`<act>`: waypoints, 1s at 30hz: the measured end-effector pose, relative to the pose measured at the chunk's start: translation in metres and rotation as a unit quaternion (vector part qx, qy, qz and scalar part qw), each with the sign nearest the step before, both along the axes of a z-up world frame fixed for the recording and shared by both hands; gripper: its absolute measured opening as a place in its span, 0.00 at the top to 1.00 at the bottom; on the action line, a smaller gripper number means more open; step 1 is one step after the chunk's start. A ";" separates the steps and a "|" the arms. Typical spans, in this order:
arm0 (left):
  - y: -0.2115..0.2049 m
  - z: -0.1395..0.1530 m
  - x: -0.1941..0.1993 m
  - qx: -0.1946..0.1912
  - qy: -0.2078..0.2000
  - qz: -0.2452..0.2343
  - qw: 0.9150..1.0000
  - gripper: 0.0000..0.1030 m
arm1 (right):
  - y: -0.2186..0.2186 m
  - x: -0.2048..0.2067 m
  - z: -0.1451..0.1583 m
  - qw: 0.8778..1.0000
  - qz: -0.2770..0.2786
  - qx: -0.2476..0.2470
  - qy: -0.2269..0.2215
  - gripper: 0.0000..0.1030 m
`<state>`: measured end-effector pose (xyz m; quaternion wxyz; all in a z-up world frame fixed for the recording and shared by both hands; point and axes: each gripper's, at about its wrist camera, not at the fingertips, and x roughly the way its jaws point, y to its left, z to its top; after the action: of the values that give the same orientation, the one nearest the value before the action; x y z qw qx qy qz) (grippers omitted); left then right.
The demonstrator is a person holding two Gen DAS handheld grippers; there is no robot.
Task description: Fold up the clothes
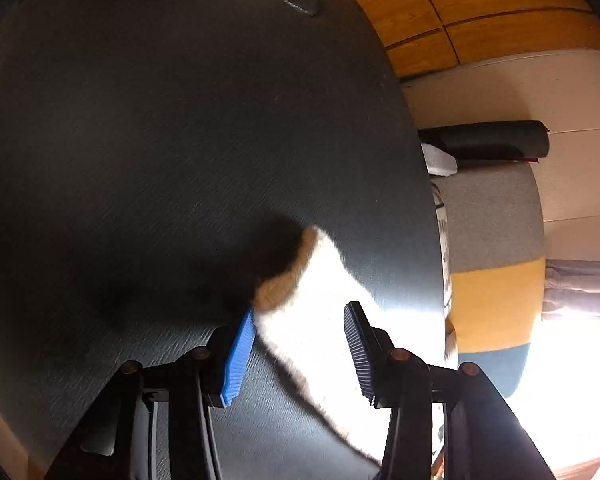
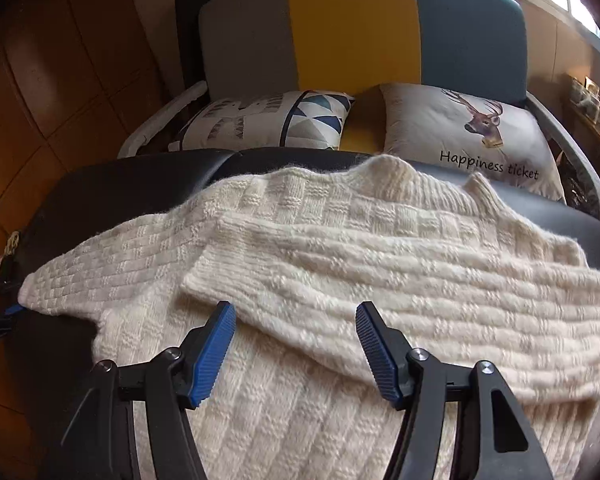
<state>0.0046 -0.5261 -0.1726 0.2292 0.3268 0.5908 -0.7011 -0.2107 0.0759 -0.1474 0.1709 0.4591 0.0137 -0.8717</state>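
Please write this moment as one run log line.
sweater: flat on table, one sleeve folded | left gripper: open at sleeve cuff | right gripper: open

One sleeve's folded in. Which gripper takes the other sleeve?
Probably left: the left gripper is open with the unfolded sleeve's cuff between its fingers. The right gripper is open over the folded sleeve.
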 end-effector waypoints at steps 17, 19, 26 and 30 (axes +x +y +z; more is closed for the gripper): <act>0.073 0.045 -0.050 0.025 0.104 -0.070 0.992 0.92 | -0.014 -0.018 -0.036 0.999 0.016 0.034 -0.009 0.34; 0.106 0.063 -0.071 0.028 0.133 -0.105 0.985 0.92 | -0.014 -0.017 -0.036 0.999 0.015 0.031 -0.006 0.34; 0.227 0.110 -0.155 0.036 0.173 -0.248 0.953 0.92 | -0.007 -0.018 -0.034 1.000 0.024 0.001 -0.009 0.32; 0.302 0.105 -0.197 0.038 0.150 -0.320 0.935 0.92 | 0.009 -0.018 -0.027 0.999 0.021 -0.048 -0.014 0.33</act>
<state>-0.1928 -0.2237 -0.0679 -0.1114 0.3980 0.5082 -0.7556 -0.2285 0.0853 -0.1744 0.2108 0.4618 -0.0209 -0.8613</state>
